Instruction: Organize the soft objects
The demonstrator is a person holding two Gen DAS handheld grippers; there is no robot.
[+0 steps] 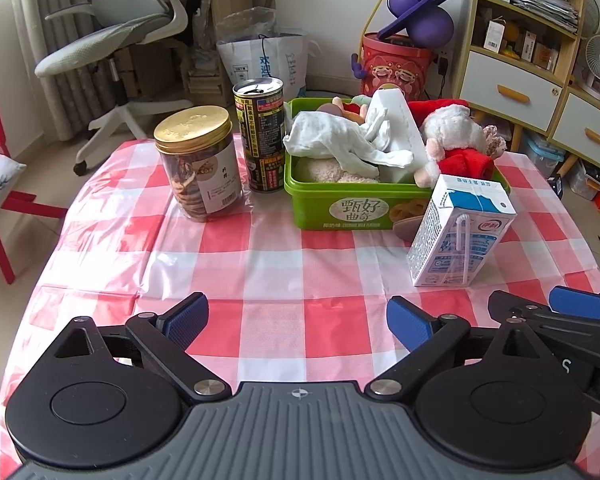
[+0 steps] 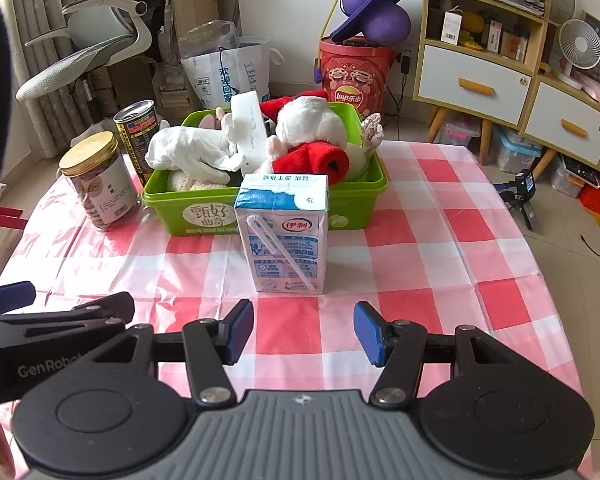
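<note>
The left gripper (image 1: 297, 322) fills the bottom of its view, jaws spread wide apart with only checked tablecloth (image 1: 260, 256) between them. The right gripper (image 2: 304, 330) sits bottom centre of its view, jaws likewise apart and holding nothing; both tilt downward toward the table.

One green bin (image 1: 348, 206) stands at centre frame, its long axis running left to right. Piled inside are one white cloth (image 1: 340, 140), one red-and-white plush toy (image 1: 456, 136) and one pale fuzzy item (image 1: 324, 170), partly hidden. Left of the bin stand one dark can (image 1: 260, 136) and one gold-lidded jar (image 1: 198, 164), both upright. One milk carton (image 2: 286, 232) stands upright just before the bin, its straw slanting across its face.
</note>
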